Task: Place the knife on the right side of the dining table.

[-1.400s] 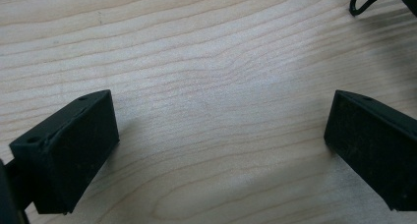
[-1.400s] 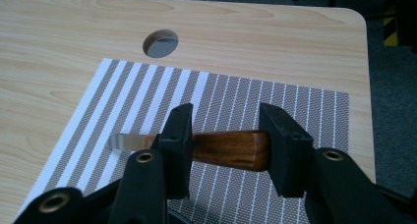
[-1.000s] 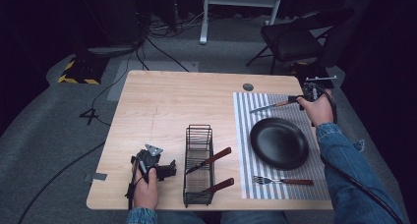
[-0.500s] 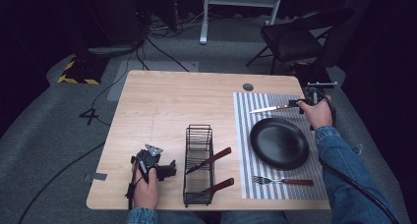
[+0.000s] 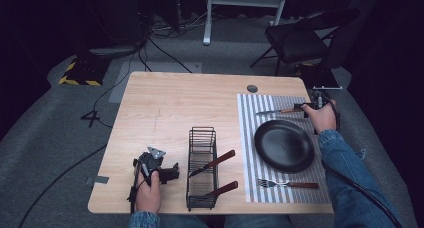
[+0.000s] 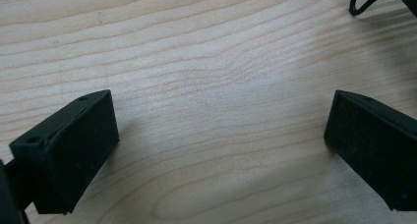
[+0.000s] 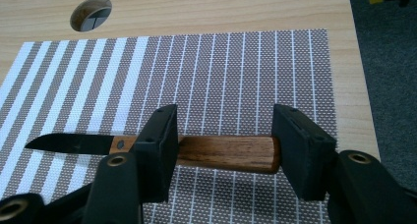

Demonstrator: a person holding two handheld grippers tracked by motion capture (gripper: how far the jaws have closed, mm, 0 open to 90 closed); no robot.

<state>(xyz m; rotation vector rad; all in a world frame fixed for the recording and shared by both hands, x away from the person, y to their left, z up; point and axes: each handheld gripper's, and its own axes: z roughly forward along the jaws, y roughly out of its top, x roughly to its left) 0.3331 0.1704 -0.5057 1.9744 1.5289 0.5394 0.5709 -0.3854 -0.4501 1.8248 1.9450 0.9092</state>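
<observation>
On striped woven placemat, wood-handled knife, black blocky right gripper fingers astride

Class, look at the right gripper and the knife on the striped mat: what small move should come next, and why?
Probably lift the right gripper straight up and away. Its fingers stand apart on either side of the wooden handle of the knife, which lies flat on the striped mat beyond the black plate, so it looks released.

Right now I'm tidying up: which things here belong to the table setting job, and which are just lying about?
In the job: knife, right gripper, placemat, plate, fork, wire rack.
Lying about: chair, floor cables.
</observation>
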